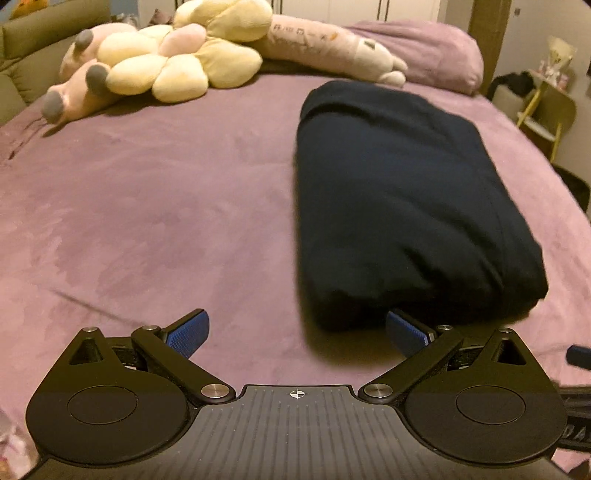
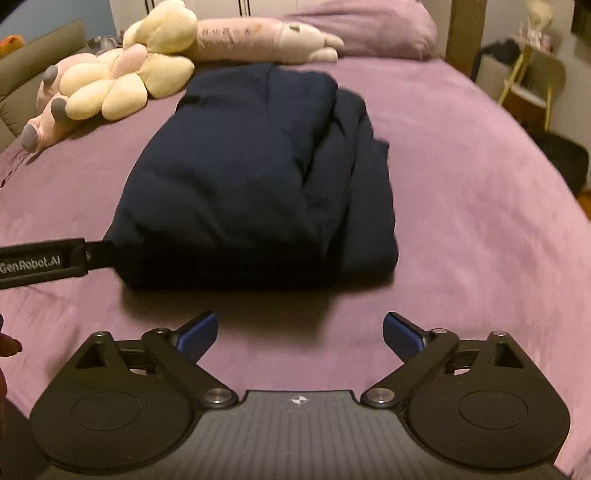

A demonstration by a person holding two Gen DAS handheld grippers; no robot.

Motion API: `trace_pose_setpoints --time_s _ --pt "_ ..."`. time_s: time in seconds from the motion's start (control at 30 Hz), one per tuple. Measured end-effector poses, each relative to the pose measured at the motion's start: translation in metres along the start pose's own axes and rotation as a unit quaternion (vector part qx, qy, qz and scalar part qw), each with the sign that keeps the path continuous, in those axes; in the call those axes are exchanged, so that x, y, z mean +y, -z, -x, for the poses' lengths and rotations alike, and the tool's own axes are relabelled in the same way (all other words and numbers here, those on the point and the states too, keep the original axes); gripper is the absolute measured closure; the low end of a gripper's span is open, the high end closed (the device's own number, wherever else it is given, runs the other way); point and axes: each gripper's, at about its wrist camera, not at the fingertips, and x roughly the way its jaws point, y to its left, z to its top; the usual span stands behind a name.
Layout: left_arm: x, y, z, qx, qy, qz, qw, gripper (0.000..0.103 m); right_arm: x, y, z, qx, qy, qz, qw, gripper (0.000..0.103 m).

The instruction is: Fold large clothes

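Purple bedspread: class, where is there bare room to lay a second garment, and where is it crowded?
The widest bare patch of the purple bedspread lies left of the folded navy garment, between the left gripper and the plush toys. A narrower strip runs along the garment's right side. The head of the bed is crowded with plush toys and a pillow.

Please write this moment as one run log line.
garment: folded, on bed | left gripper: open, at near edge | right gripper: open, apart
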Motion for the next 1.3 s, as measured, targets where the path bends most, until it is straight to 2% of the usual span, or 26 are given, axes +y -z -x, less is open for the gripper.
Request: trace_pose_setpoints --time_s 0.27,0.5,0.7,1.3 --pt "0.005 -0.004 0.020 -0.012 -0.003 0.003 0.9999 0.000 0.015 -0.012 0.016 0.006 -0.003 -0.003 1.000 0.002" --pt "-0.003 -0.008 0.024 -0.017 -0.010 -0.022 0.9996 0.000 0.023 -0.019 0.025 -0.003 0.034 0.003 0.999 0.001" --pt "-0.003 -0.009 0.026 -0.017 -0.013 -0.029 0.9994 0.000 0.019 -0.023 0.023 0.014 0.043 -0.021 0.999 0.001" --pt "-0.011 -0.009 0.031 -0.023 -0.010 -0.046 0.9987 0.000 0.018 -0.025 0.028 0.014 0.047 -0.036 0.998 0.001"
